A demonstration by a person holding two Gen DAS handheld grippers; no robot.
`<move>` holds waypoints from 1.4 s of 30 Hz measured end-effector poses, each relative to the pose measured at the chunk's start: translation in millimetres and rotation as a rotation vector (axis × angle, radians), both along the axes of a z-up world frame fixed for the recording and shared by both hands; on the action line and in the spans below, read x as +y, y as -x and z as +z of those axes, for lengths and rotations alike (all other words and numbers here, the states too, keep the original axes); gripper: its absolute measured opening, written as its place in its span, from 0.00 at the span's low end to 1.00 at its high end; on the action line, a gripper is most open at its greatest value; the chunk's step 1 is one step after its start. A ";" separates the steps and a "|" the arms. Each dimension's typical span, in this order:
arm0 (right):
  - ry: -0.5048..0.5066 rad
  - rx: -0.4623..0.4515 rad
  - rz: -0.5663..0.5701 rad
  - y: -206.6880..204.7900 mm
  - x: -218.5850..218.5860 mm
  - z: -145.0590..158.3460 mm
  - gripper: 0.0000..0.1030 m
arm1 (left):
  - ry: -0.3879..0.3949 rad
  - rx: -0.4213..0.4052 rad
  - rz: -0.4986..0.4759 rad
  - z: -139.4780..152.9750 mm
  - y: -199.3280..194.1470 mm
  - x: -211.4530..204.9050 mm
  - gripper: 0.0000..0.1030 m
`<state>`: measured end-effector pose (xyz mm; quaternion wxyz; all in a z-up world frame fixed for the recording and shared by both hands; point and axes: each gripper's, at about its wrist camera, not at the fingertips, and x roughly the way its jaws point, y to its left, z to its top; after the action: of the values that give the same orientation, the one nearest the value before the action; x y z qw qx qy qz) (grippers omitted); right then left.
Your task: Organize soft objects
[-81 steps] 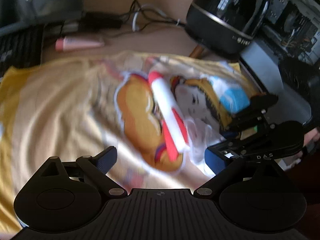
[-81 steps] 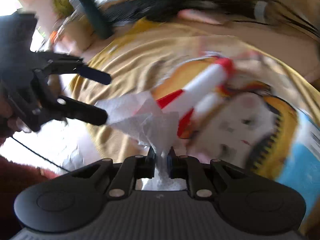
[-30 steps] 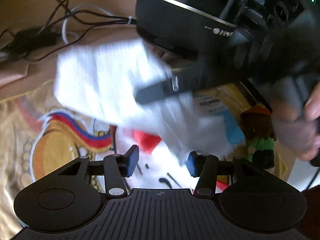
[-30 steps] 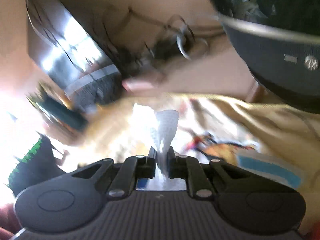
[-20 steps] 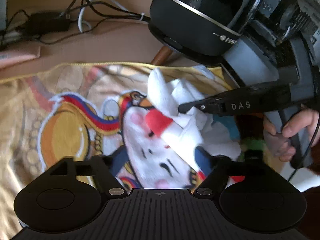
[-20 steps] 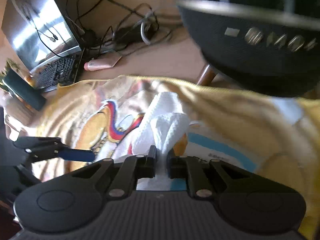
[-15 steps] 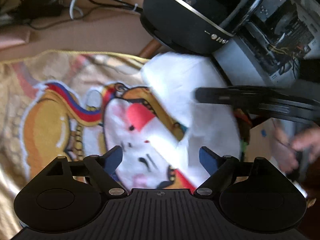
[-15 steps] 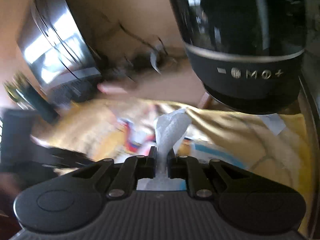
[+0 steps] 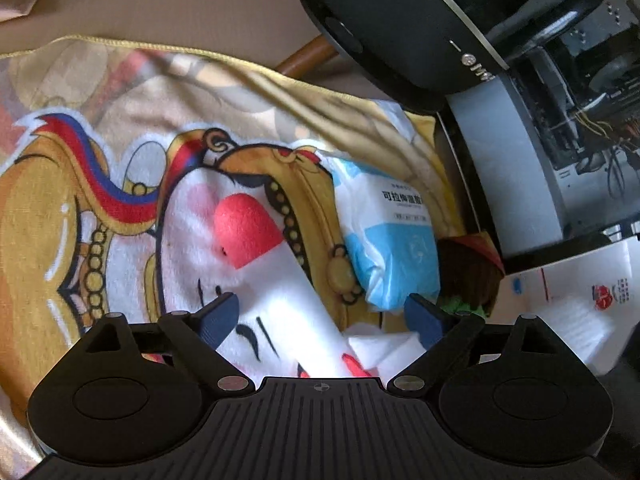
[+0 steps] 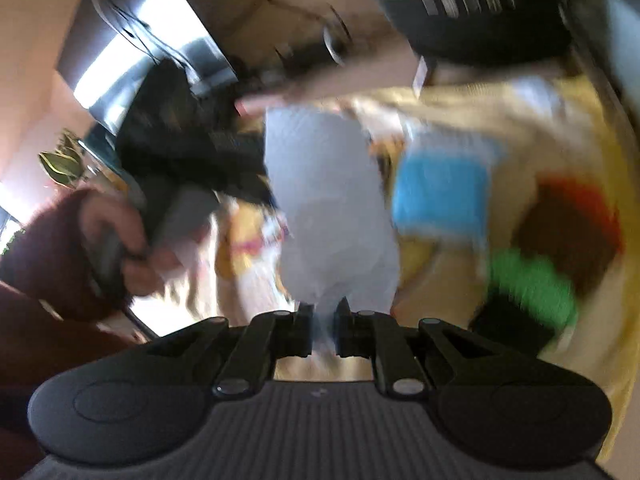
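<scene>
Desk surface, covered by a yellow cartoon-print towel [image 9: 132, 128]. Your right gripper [image 10: 323, 330] is clamped on a white cloth [image 10: 332, 200], which hangs forward from its closed jaws over the towel; that view is heavily blurred. Your left gripper [image 9: 324, 318] is spread wide, nothing between its blue pads [image 9: 218, 316], poised over a white sock with a red toe [image 9: 256, 252] lying on the towel. Just right of the sock lies a blue-and-white packet [image 9: 390, 240], then a brown plush toy [image 9: 470, 276]. A black round appliance [image 9: 420, 20] stands behind.
</scene>
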<state>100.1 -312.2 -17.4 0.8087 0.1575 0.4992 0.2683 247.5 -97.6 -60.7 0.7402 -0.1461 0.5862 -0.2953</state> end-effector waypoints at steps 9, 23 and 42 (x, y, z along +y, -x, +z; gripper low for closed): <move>0.316 -0.170 -0.008 11.0 7.0 13.9 0.52 | 0.001 0.010 -0.003 -1.1 -3.8 0.3 0.92; 0.403 -0.295 0.097 -25.6 33.9 8.8 0.19 | 0.063 0.040 0.040 -3.5 -5.1 12.7 0.93; -0.043 0.001 0.048 -3.4 7.8 1.8 0.05 | 0.059 0.051 0.054 -3.5 -8.2 6.0 0.98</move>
<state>103.5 -304.5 -15.7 0.7983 0.1631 0.4972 0.2983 255.6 -91.6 -64.2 0.7281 -0.1910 0.5918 -0.2885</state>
